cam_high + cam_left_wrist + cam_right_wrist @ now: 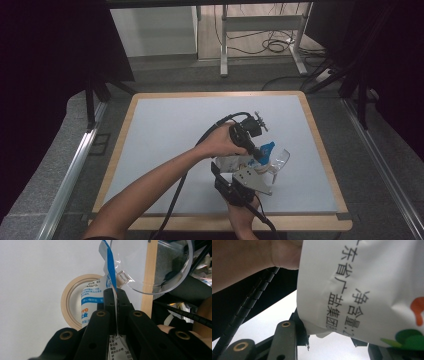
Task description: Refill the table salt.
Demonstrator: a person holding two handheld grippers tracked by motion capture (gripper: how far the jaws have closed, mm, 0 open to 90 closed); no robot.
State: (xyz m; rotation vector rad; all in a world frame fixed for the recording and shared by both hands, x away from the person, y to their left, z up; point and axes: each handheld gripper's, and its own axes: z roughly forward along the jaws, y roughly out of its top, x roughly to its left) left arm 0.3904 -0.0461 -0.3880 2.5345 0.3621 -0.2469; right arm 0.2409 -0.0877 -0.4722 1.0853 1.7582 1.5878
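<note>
Both grippers clamp one white printed bag point(235, 162): left gripper point(116, 296) pinched shut on its edge, right gripper point(329, 340) half-closed around its body; contents unseen, beside clear cup point(280, 160).

My left jaws hide the middle of the white printed bag point(91, 303) in the left gripper view, where its lower print runs off the edge at 6 o'clock. The tape roll point(68, 298) behind it is half covered. At 1 o'clock the clear plastic cup point(150, 267) is cut off. In the right gripper view the bag point(362, 285) hides my right jaws' tips.
</note>
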